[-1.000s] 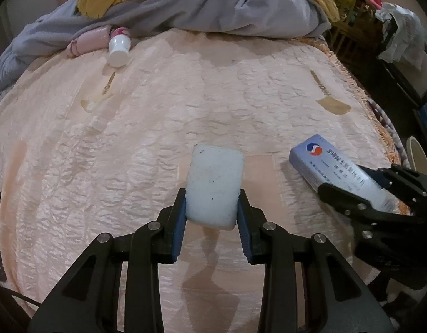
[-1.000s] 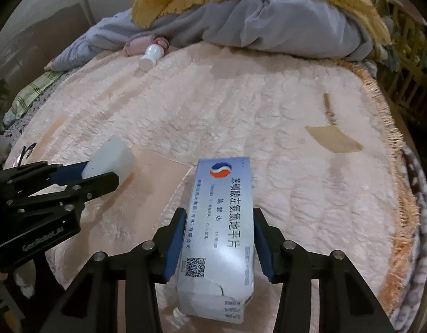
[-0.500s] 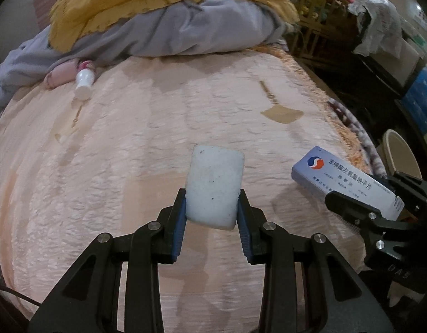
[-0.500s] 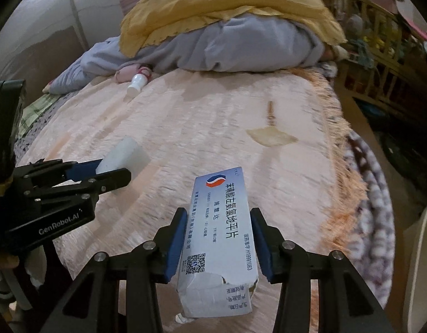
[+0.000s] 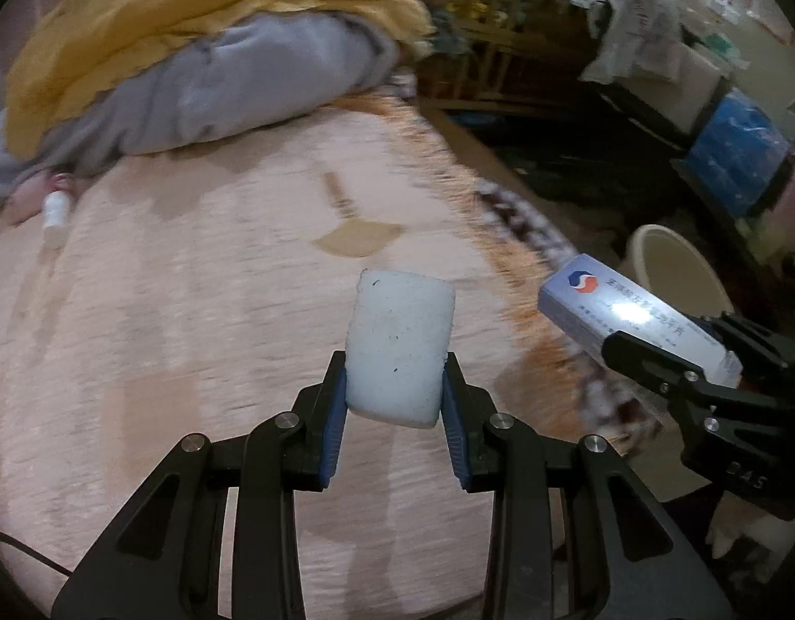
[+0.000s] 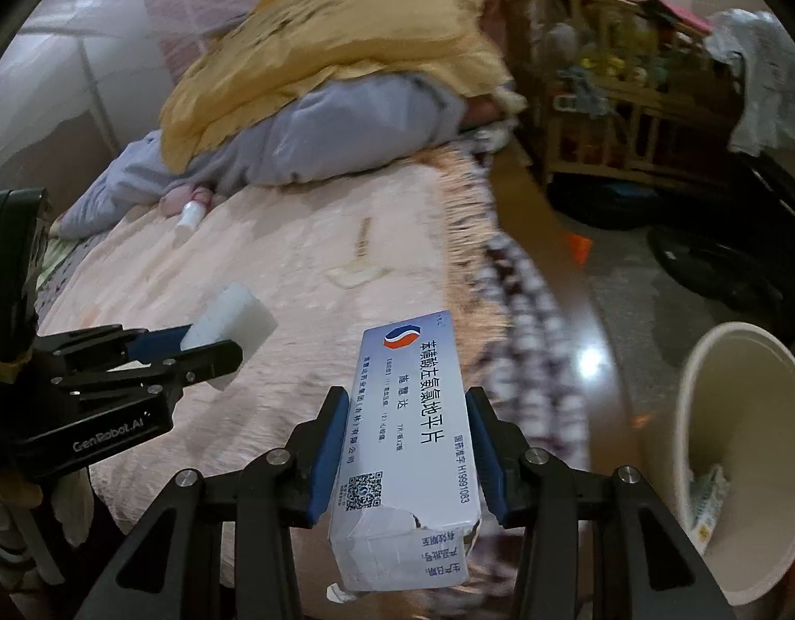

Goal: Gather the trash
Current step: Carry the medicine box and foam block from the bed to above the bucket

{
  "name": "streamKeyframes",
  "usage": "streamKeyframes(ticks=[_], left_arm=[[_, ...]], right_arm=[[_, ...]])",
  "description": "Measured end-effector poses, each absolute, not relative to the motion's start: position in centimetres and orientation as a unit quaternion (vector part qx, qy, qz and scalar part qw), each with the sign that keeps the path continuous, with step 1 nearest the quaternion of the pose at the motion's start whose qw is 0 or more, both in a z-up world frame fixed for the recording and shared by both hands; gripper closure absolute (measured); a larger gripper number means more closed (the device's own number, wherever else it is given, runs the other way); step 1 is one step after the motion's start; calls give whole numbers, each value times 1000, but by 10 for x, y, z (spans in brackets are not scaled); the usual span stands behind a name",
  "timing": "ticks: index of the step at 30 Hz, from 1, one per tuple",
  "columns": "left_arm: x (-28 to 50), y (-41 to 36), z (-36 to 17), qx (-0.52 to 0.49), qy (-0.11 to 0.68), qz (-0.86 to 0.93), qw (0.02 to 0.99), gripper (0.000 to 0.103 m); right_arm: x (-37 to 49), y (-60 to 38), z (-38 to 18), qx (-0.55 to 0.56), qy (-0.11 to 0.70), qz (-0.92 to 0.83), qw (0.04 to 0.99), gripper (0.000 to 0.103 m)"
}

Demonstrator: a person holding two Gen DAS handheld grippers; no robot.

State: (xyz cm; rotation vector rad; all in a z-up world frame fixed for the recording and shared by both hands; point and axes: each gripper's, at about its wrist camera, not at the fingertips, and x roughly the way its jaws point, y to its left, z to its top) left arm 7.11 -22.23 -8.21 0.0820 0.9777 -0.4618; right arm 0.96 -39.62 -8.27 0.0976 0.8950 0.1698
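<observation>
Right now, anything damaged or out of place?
Yes. The medicine box in the right gripper has a torn, ragged end flap near the camera. A small white bottle lies tipped on its side on the pink bedspread, near the grey blanket.

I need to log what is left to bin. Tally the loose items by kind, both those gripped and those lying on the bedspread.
White foam block, gripped by the left tool: 1
Medicine carton, gripped by the right tool: 1
Small white bottle, on the bedspread: 1
Flat tan scraps with a stick, on the bedspread: 1
Total: 4
</observation>
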Motion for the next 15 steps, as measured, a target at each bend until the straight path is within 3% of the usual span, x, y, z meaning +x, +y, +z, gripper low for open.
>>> streamKeyframes(ticks=[15], left_arm=[[62, -345, -74, 58, 457, -306, 833, 72]], right_arm=[[-20, -523, -79, 92, 419, -23, 903, 59]])
